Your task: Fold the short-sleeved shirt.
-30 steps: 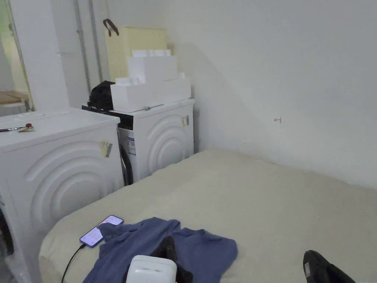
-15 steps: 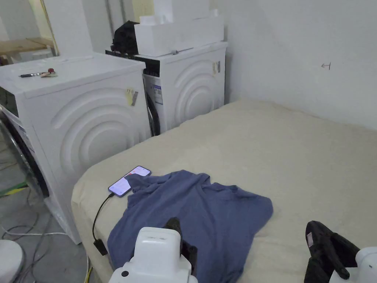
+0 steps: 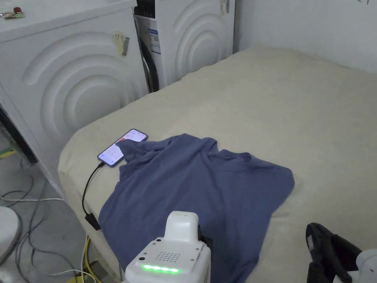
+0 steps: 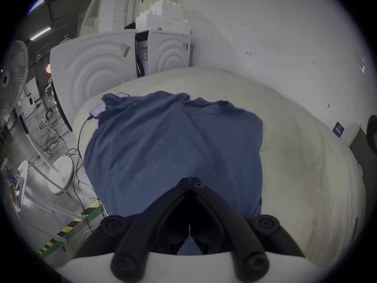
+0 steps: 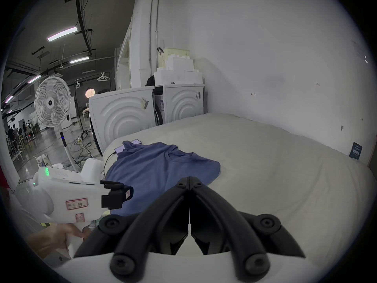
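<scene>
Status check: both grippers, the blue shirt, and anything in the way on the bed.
Left gripper shut, empty, over the shirt. Right gripper shut, empty, beside it. Shirt unfolded, rumpled. Phone under one sleeve, cable attached.

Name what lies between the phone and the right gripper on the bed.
The blue shirt lies between the phone and the right gripper, then bare bed cover; the head view shows it.
</scene>
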`<action>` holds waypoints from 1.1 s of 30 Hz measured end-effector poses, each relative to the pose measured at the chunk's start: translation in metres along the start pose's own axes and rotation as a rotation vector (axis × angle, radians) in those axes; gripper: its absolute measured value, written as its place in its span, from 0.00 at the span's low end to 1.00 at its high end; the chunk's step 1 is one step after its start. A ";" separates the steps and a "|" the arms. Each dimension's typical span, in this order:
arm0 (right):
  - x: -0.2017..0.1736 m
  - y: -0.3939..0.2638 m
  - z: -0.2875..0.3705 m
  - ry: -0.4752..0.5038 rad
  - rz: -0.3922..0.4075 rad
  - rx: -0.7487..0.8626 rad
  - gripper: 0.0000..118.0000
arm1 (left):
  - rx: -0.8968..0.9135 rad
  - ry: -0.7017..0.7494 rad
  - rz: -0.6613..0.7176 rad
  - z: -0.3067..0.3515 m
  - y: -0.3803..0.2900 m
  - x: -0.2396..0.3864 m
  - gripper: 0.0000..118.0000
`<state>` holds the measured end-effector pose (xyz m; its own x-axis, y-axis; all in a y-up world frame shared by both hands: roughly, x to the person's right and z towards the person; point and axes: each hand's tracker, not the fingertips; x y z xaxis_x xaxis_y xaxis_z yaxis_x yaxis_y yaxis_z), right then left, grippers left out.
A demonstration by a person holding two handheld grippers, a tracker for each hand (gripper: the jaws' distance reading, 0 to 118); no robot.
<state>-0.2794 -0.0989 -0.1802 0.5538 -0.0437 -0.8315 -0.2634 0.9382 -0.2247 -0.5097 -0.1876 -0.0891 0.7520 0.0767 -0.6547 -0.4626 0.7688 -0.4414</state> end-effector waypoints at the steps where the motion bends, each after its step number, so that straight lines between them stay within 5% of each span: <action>1: 0.001 -0.002 -0.002 -0.007 0.000 -0.010 0.02 | -0.009 -0.008 0.003 -0.002 0.002 0.004 0.00; 6: 0.008 -0.008 -0.005 -0.023 -0.011 -0.043 0.02 | -0.105 -0.024 -0.019 -0.030 0.009 0.012 0.00; 7: 0.009 -0.009 -0.004 -0.026 -0.014 -0.045 0.02 | -0.106 -0.026 -0.017 -0.034 0.010 0.014 0.10; 9: 0.011 -0.009 -0.001 -0.032 -0.011 -0.044 0.02 | -0.151 -0.026 -0.019 -0.037 0.012 0.018 0.66; 10: 0.010 -0.008 0.000 -0.037 -0.004 -0.044 0.02 | -0.159 -0.036 -0.025 -0.038 0.013 0.019 0.84; 11: 0.011 -0.008 0.001 -0.043 0.003 -0.044 0.02 | -0.163 -0.051 -0.020 -0.040 0.013 0.020 0.90; 17: 0.014 -0.006 0.004 -0.058 0.000 -0.046 0.02 | -0.152 -0.125 -0.028 -0.033 0.021 0.038 0.91; 23: 0.015 -0.010 0.007 -0.068 0.022 -0.057 0.02 | -0.231 -0.103 -0.186 -0.050 0.018 0.071 0.90; 25: 0.018 -0.011 0.008 -0.069 0.016 -0.061 0.02 | -0.280 -0.106 -0.179 -0.066 0.010 0.071 0.79; 28: 0.021 -0.011 0.007 -0.077 0.014 -0.064 0.02 | -0.242 -0.090 -0.179 -0.063 0.006 0.072 0.76; 31: 0.025 -0.011 0.005 -0.083 0.003 -0.068 0.02 | -0.227 -0.072 -0.155 -0.062 0.004 0.066 0.50; 32: 0.027 -0.010 0.005 -0.080 -0.004 -0.070 0.02 | -0.212 -0.064 -0.134 -0.061 0.007 0.062 0.07; 33: 0.027 -0.011 0.005 -0.080 -0.011 -0.070 0.02 | -0.199 -0.030 -0.125 -0.059 0.010 0.058 0.03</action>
<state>-0.2578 -0.1082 -0.1976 0.6179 -0.0235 -0.7859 -0.3098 0.9114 -0.2708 -0.4986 -0.2130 -0.1682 0.8216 0.0097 -0.5700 -0.4461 0.6336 -0.6321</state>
